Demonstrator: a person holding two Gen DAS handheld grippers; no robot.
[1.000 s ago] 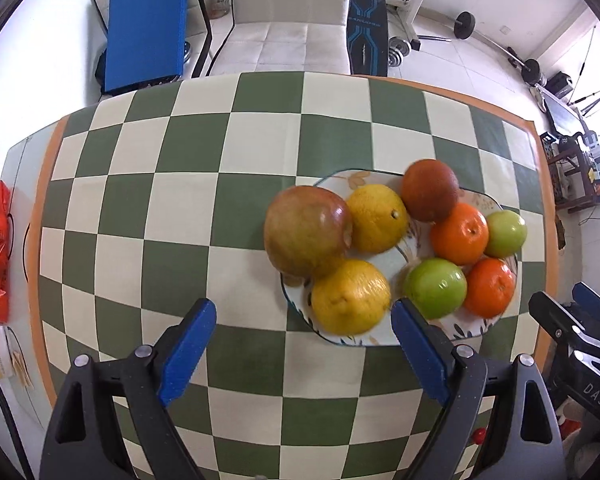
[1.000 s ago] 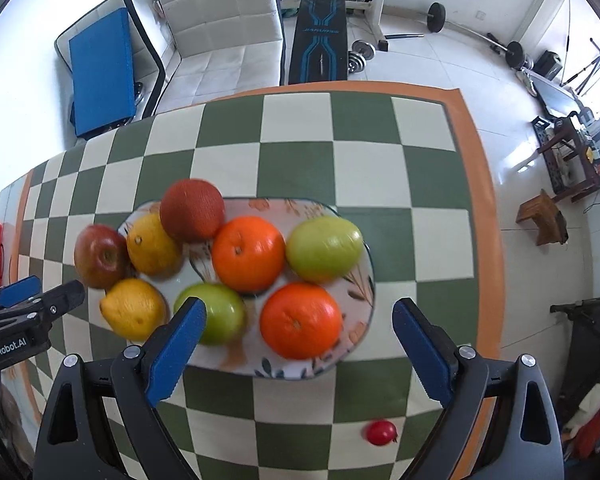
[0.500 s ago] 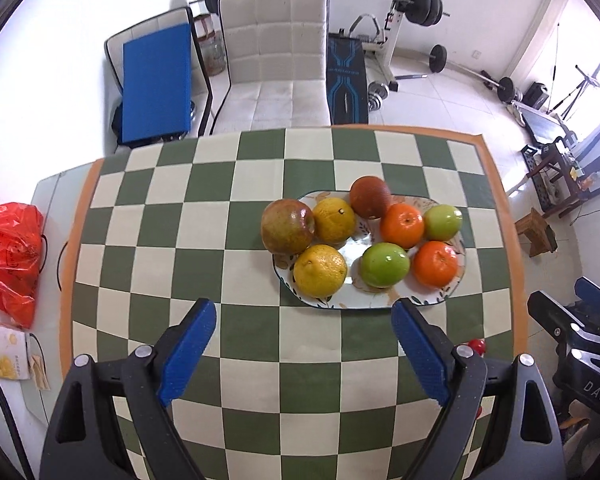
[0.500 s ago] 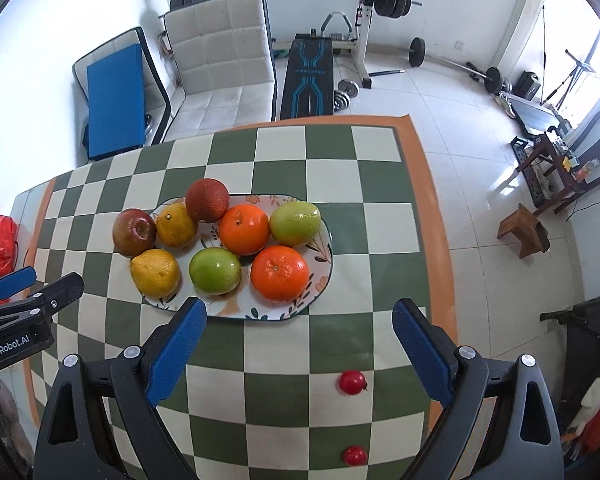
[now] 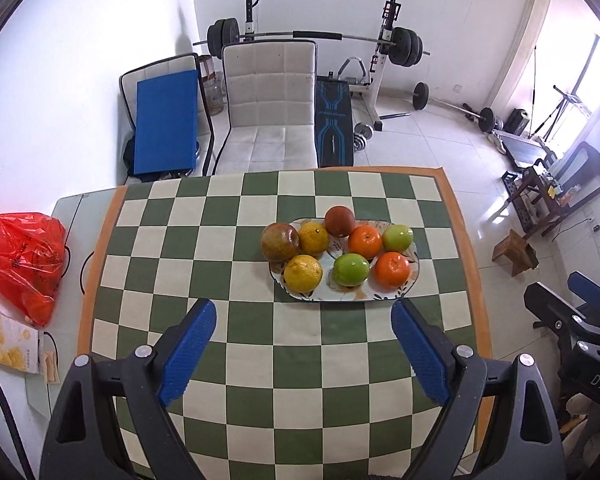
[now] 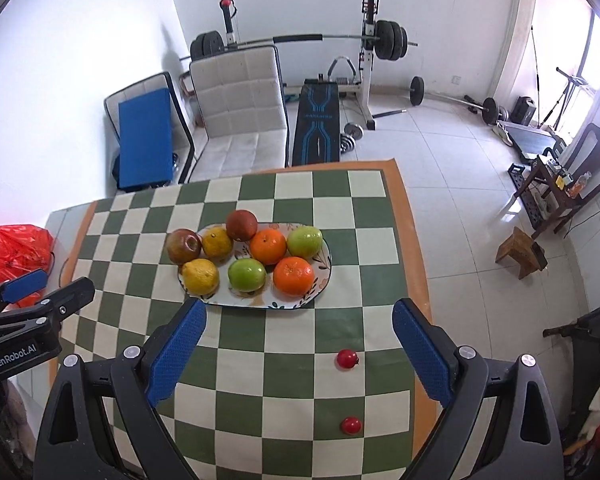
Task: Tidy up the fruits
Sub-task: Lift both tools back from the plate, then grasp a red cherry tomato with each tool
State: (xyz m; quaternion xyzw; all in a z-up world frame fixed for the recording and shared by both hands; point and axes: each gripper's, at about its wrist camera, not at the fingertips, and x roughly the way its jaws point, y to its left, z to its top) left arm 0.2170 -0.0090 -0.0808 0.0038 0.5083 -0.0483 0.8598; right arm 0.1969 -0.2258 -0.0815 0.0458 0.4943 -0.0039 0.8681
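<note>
An oval patterned plate [image 5: 416, 270] [image 6: 327, 258] on the green-and-cream checked table holds several fruits: a red-brown apple [image 5: 280, 242] [image 6: 184, 246], two lemons, a dark red fruit [image 5: 339, 221], two oranges and two green apples. Two small red fruits [image 6: 347, 359] [image 6: 351, 425] lie on the table near its front right. My left gripper [image 5: 304, 346] is open and empty, held high above the table in front of the plate. My right gripper [image 6: 299, 346] is open and empty, also high and in front of the plate.
A red plastic bag [image 5: 22, 256] and a snack packet [image 5: 8, 346] lie on the table's left end. A white padded chair [image 5: 270, 108] and a blue-padded chair [image 5: 166, 124] stand behind the table. Weight equipment stands at the back; a wooden stool [image 5: 516, 252] stands at the right.
Both grippers have risen and drawn back from the plate, so the fruits look smaller and more of the room shows. The fruits have not moved.
</note>
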